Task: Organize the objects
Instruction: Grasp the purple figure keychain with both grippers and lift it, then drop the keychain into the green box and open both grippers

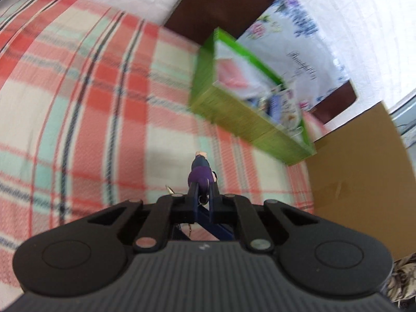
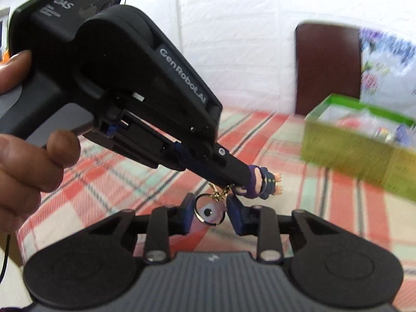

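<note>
A small doll in purple and navy clothes is pinched between the tips of my left gripper, which is shut on it above the plaid cloth. In the right wrist view a hand holds that left gripper with the doll sticking out feet first. A gold chain and a key ring with a white eye-like charm hang from the doll. They sit between the blue pads of my right gripper, which stands narrowly open with a small gap beside the ring.
A green box holding papers and packets stands on the cloth to the right, also in the right wrist view as a green box. A brown cardboard sheet lies beyond it. A dark brown board and floral fabric back the bed.
</note>
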{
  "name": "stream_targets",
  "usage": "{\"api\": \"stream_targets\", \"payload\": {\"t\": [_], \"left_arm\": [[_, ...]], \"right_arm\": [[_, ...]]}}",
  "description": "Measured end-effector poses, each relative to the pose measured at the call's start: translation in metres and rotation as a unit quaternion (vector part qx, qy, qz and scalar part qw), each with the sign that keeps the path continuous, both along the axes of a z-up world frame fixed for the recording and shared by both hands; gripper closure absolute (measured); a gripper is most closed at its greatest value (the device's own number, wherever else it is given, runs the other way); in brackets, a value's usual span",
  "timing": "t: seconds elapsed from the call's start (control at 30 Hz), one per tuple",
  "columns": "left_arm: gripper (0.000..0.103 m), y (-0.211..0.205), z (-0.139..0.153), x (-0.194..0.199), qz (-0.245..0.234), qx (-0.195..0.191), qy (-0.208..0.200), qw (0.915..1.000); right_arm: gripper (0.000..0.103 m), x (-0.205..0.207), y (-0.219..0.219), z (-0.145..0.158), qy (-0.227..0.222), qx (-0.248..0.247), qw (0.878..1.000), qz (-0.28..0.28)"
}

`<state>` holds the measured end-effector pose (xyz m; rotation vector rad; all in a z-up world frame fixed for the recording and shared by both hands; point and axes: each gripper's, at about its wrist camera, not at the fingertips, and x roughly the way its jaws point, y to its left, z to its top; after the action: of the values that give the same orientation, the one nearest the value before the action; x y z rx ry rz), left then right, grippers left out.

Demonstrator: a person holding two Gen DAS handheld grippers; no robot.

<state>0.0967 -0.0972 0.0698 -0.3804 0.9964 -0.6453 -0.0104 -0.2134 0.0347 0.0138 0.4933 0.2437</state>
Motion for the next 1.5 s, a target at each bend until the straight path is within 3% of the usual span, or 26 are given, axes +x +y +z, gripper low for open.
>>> {"api": "stream_targets", "payload": {"t": [0.17, 0.23, 0.43, 0.53, 0.63, 0.73, 0.9, 1.0, 1.27, 1.43, 1.5], "left_arm": [[0.094, -0.038, 0.043, 0.012, -0.034, -0.004, -0.054, 0.998], [0.094, -0.059, 0.059, 0.021, -0.05, -0.006, -0.072, 0.9961], [0.094, -0.13, 0.094, 0.056, -0.095, -0.015, -0.128, 0.987], [0.092, -0.162, 0.098, 0.081, -0.09, -0.007, -0.149, 0.9847], [0.092, -0.18, 0.083, 0.103, -0.061, 0.035, -0.15, 0.9862], [0.091, -0.178, 0.061, 0.113, -0.061, 0.033, -0.115, 0.9909], [0.086, -0.169, 0.04, 0.101, -0.045, 0.095, -0.121, 0.9871], [0.07, -0.159, 0.037, 0.084, -0.035, 0.122, -0.136, 0.9825], [0.06, -0.133, 0.032, 0.026, -0.022, 0.182, -0.164, 0.9693], [0.053, -0.111, 0.025, -0.005, -0.02, 0.197, -0.155, 0.9679], [0.053, -0.101, 0.024, -0.013, -0.016, 0.199, -0.154, 0.9676]], "right_arm": [[0.077, -0.003, -0.015, 0.026, -0.081, -0.039, 0.995, -0.043], [0.091, 0.002, -0.026, 0.036, -0.109, -0.059, 0.99, -0.066], [0.092, 0.039, -0.093, 0.062, -0.139, -0.047, 0.978, -0.146], [0.087, 0.067, -0.125, 0.066, -0.139, -0.056, 0.972, -0.181], [0.073, 0.099, -0.151, 0.051, -0.106, -0.073, 0.969, -0.211], [0.073, 0.104, -0.173, 0.031, -0.074, -0.049, 0.965, -0.248], [0.065, 0.06, -0.184, 0.012, -0.086, 0.025, 0.956, -0.278], [0.061, 0.028, -0.179, 0.01, -0.084, 0.057, 0.952, -0.288], [0.056, -0.01, -0.156, 0.011, -0.05, 0.069, 0.961, -0.265], [0.053, -0.025, -0.141, 0.017, -0.042, 0.072, 0.965, -0.249], [0.056, -0.017, -0.14, 0.02, -0.033, 0.066, 0.968, -0.239]]}}
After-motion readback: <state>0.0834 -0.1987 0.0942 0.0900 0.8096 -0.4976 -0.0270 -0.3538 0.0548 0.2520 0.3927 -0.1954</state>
